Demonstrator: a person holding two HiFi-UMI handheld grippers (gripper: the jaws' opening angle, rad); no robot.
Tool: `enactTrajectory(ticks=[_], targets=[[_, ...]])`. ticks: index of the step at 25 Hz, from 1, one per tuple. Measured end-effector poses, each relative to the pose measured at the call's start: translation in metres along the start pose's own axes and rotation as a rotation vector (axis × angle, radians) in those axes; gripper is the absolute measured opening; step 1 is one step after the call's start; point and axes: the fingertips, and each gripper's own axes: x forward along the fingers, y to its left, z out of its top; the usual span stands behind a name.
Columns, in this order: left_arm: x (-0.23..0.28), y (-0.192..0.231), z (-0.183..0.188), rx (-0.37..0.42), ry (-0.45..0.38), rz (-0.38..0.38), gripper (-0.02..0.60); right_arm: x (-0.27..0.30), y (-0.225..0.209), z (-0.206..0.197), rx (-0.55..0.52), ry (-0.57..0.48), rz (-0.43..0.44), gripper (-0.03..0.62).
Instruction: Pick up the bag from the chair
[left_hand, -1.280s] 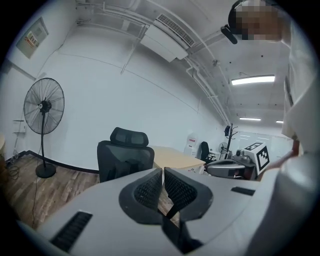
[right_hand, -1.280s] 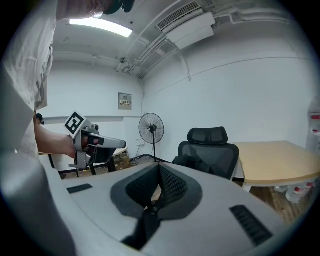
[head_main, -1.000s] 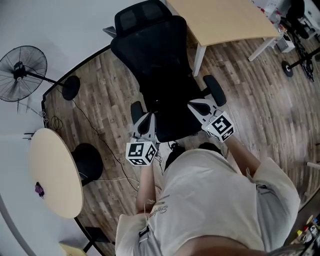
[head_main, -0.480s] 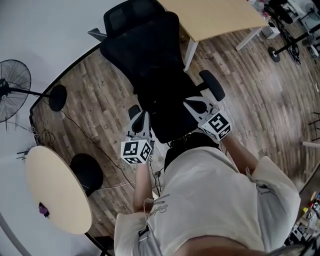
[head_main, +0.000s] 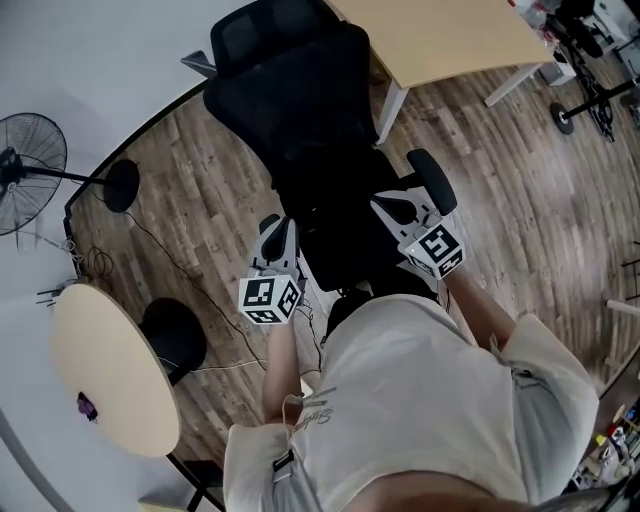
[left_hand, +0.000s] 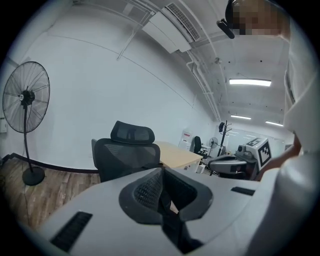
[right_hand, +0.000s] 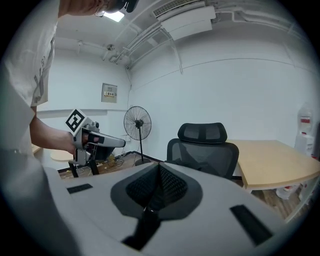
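Right gripper view: the bag (right_hand: 198, 166) shows as a dark crumpled heap on the seat of a black mesh office chair (right_hand: 202, 152), low against the backrest. Seen from the head view it is black on black and cannot be told from the seat, and nothing of what it holds can be seen.

The left gripper (head_main: 284, 224) and right gripper (head_main: 388, 205) hover at the front of the seat, one on each side, both pointing toward the backrest and clear of the bag. Each gripper's own view shows its ribbed pads pressed together with nothing between them. The right gripper is just beside the chair's right armrest (head_main: 432, 180). The person holding them wears a pale T-shirt (head_main: 420, 400).

The chair stands on a wood-plank floor (head_main: 220, 180) edged by a black skirting along a curved white wall (head_main: 90, 50). A light wooden desk (head_main: 450, 35) on white legs stands just behind the chair. On the other side, well apart from it, are a black pedestal fan (head_main: 30, 165) and a round pale table (head_main: 110, 370) with a small purple object (head_main: 84, 405) on it. Thin cables (head_main: 185, 262) trail across the planks between fan and chair. Strip lights (left_hand: 250, 82) run along the ceiling.
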Motion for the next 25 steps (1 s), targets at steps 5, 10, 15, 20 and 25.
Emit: enactTrajectory(ticks=[5,10,15,20,25], targets=[[0.032,-0.001,0.005,0.017,0.030,0.037,0.023,0.018,-0.037,-0.006,-0.006,-0.010,0.049,-0.005],[0.064,-0.010,0.009,0.027,0.056,0.048,0.023,0.026,-0.092,-0.025,0.035,0.014,0.045,-0.005],[0.091,-0.005,0.009,0.030,0.069,0.081,0.023,0.037,-0.134,-0.038,0.061,0.017,0.035,-0.005],[0.109,0.004,0.000,0.020,0.095,0.096,0.023,0.049,-0.151,-0.048,0.065,0.043,0.048,-0.005],[0.120,0.024,-0.017,-0.008,0.115,0.093,0.023,0.066,-0.153,-0.057,0.050,0.068,0.049,-0.005]])
